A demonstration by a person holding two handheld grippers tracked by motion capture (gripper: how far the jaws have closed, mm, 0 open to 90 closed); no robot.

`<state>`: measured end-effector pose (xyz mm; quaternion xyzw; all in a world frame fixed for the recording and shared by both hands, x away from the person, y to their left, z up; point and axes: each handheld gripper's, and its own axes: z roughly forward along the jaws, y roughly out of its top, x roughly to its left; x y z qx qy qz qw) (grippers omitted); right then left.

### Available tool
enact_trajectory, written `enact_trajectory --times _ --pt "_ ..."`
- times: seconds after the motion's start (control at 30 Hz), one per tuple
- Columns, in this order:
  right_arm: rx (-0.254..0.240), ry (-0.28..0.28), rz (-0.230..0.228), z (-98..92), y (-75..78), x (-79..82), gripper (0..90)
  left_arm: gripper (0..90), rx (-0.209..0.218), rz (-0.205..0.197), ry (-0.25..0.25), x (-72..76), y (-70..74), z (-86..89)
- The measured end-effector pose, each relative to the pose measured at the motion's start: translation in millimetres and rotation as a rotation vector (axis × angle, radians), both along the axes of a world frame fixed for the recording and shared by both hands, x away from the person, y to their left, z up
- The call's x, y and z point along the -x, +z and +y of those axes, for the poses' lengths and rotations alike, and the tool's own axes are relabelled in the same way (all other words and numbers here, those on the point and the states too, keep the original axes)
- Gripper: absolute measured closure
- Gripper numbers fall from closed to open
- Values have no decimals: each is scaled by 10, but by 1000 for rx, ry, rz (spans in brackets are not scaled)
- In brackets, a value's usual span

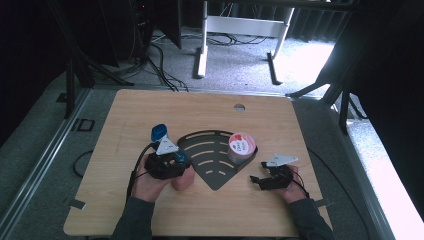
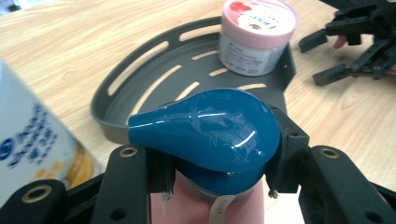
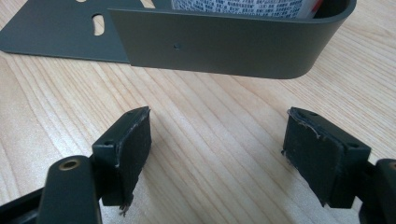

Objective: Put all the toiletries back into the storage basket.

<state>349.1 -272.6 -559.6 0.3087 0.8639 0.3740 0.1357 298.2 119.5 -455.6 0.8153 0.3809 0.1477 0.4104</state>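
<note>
Pump bottle (image 2: 205, 135), body cut off.

Corner shelf (image 1: 212, 172) flat near the middle of the desk (image 1: 150, 110). Tub (image 1: 241, 147) inside the corner shelf, against its right wall. Pump bottle (image 1: 181, 172) just left of the corner shelf, second bottle (image 1: 159, 133) behind it. Right gripper (image 1: 261, 180) right of the shelf, apart from it.
</note>
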Motion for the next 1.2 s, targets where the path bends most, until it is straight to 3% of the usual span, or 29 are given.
enact_trajectory --times 1.2 --pt "3 2 0 -2 1 -1 232 527 -10 4 -139 -52 68 -489"
